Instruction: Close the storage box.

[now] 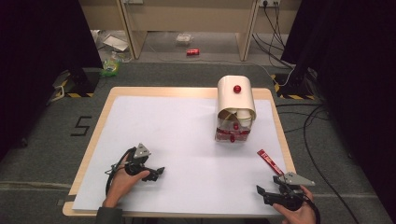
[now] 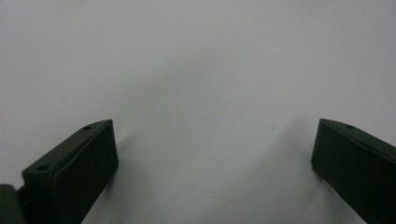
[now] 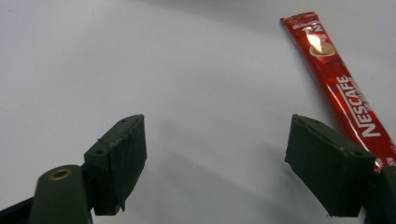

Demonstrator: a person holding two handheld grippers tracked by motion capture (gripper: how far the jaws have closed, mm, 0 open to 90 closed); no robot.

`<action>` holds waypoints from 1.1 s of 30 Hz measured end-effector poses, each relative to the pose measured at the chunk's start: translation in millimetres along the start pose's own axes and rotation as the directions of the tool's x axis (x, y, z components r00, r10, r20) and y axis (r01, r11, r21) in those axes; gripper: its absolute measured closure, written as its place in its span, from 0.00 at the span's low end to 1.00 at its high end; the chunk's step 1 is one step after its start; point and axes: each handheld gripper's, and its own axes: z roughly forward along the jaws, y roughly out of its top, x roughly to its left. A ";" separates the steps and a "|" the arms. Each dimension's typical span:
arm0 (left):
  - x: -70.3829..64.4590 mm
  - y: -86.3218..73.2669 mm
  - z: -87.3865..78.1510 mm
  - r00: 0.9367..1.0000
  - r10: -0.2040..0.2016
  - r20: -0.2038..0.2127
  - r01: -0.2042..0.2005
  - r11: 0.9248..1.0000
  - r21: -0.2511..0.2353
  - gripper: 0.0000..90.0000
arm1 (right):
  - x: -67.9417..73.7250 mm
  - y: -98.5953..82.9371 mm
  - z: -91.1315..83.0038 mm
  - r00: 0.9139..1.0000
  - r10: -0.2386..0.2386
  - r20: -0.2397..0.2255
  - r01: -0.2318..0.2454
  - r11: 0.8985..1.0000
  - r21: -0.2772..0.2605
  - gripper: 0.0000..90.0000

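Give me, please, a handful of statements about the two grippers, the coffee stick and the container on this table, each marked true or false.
1. The right gripper has its jaws apart. True.
2. The red Nescafe stick is clamped in the right gripper. False: it lies flat on the white sheet, beside one jaw.
3. The left gripper holds a paper cup. False: its jaws stand open over bare sheet.
4. The cream container with the red knob stands at the table's far right. True.

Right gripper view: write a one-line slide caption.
Open right gripper hovers over the white table sheet, a red Nescafe stick sachet lying beside its right-hand jaw.
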 end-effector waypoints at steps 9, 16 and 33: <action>0.0 0.0 0.0 1.000 0.000 0.000 0.000 1.000 0.000 0.00 | 5.0 -4.0 1.0 1.000 -0.027 -0.006 0.027 0.999 0.031 0.20; 0.0 0.0 0.0 1.000 0.000 0.000 0.000 1.000 0.000 0.00 | 8.4 -6.8 2.0 0.999 -0.054 0.001 0.054 0.998 0.036 0.17; 0.0 0.0 0.0 1.000 0.000 0.000 0.000 1.000 0.000 0.00 | 11.6 -11.1 3.4 0.995 -0.097 0.012 0.097 0.995 0.021 0.15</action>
